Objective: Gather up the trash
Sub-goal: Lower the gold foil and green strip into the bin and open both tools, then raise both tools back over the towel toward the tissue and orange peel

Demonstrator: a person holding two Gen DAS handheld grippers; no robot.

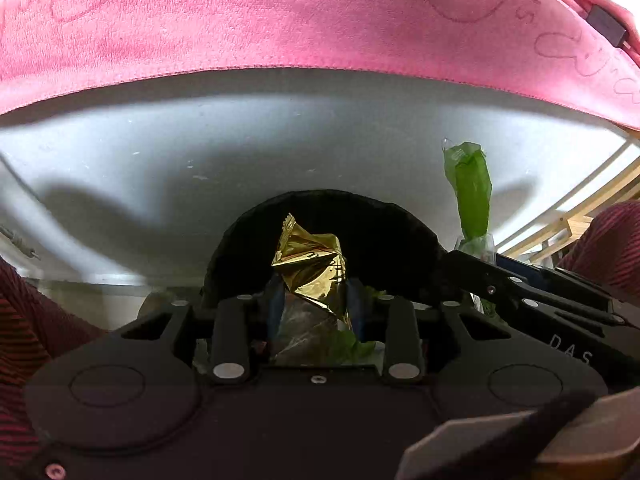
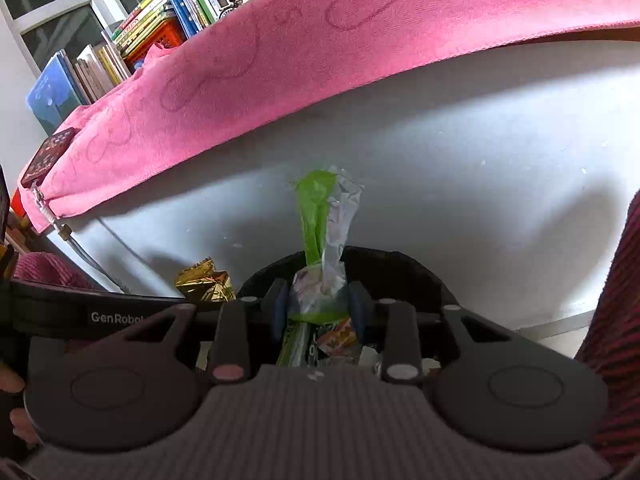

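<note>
A: Left wrist view: the gold wrapper is pinched in the left gripper fingers, over the black bin at 12 o'clock.

B: And the right gripper clamps the green wrapper above that same bin, where trash already lies. Judging by this, both only need dropping; the grey surface looks clear.

The gold wrapper is crinkled, glossy foil; the green wrapper thin, shiny plastic film (partly clear). At twelve o'clock the pink towel looks matt, napped cloth.
</note>
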